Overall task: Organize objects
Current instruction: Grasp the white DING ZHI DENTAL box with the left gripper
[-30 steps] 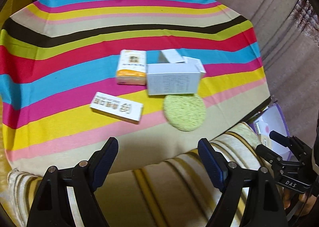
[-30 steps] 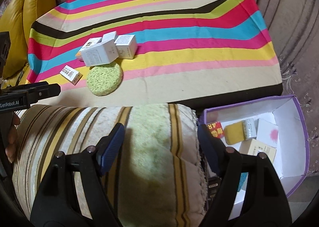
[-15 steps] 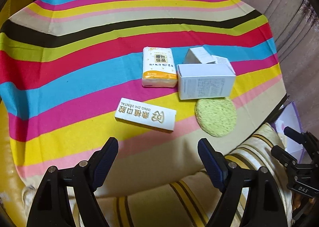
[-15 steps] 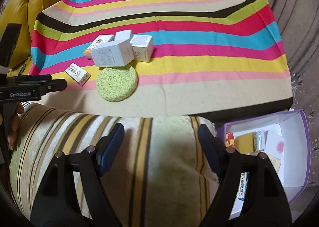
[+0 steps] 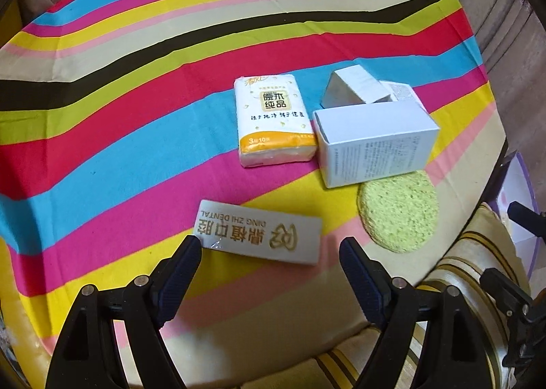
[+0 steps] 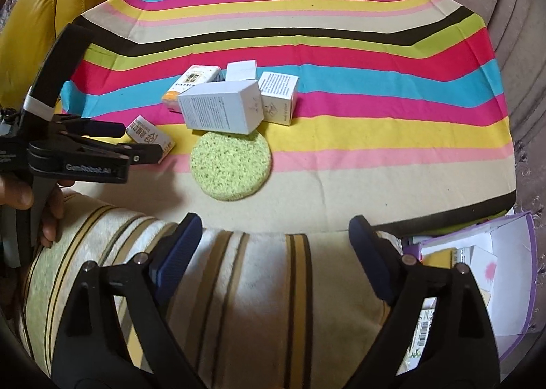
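On the striped cloth (image 5: 102, 136) lie a long white dental box (image 5: 257, 236), a tissue pack (image 5: 273, 124), a large white box (image 5: 375, 144), smaller white boxes (image 5: 358, 86) behind it and a round green sponge (image 5: 397, 213). My left gripper (image 5: 269, 257) is open, its fingertips on either side of the dental box's near edge. It shows in the right wrist view (image 6: 136, 143) beside the dental box (image 6: 150, 138). My right gripper (image 6: 273, 235) is open and empty over a striped cushion (image 6: 259, 286), short of the sponge (image 6: 232, 167).
A purple-edged white box (image 6: 505, 286) with several items inside stands low at the right. Yellow cushions (image 6: 34, 30) sit at the left. Beige sofa upholstery (image 6: 512, 13) surrounds the cloth. The striped cushion also shows in the left wrist view (image 5: 460, 269).
My left gripper has moved forward and down to the dental box, now between its fingertips. My right gripper has moved forward towards the cloth; the purple box has slid to the frame edge.
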Tool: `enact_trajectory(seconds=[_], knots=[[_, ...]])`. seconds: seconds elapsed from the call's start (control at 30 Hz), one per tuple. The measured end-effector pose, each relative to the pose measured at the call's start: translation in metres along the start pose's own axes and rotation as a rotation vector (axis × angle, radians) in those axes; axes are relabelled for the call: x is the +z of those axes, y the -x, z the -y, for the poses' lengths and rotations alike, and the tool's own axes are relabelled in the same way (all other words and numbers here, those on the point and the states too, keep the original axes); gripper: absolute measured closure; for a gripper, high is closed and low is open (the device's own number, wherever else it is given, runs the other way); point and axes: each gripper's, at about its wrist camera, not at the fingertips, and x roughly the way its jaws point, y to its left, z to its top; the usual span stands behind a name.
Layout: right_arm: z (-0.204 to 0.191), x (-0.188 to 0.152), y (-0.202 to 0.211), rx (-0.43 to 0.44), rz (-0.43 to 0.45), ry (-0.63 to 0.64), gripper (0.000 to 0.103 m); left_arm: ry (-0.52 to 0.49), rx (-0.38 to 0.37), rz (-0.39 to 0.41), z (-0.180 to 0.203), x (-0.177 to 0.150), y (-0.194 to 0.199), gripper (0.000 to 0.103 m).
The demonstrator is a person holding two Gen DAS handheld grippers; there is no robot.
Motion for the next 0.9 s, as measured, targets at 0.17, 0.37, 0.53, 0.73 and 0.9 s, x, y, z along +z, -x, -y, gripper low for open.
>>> enact_trajectory(seconds=[0.17,0.37,0.53,0.73,0.9], knots=[[-0.005,0.005,-0.003,-0.006,0.002,0.002,0.007,-0.007,0.003,-0.005,-0.004,0.005,-0.005,0.018],[-0.017,0.018,-0.01,-0.011,0.003,0.012,0.007,-0.04,0.003,-0.011,-0.005,0.005,-0.009,0.018],[-0.02,0.024,-0.014,-0.006,0.005,-0.003,0.007,-0.144,0.022,0.027,0.0,0.004,0.0,0.015],[-0.026,0.035,-0.019,-0.017,0.02,-0.02,0.007,-0.154,-0.001,-0.003,-0.004,0.008,-0.01,0.013],[-0.035,0.043,-0.024,-0.038,0.039,-0.028,0.007,-0.173,0.002,-0.007,-0.003,0.008,-0.017,0.018]])
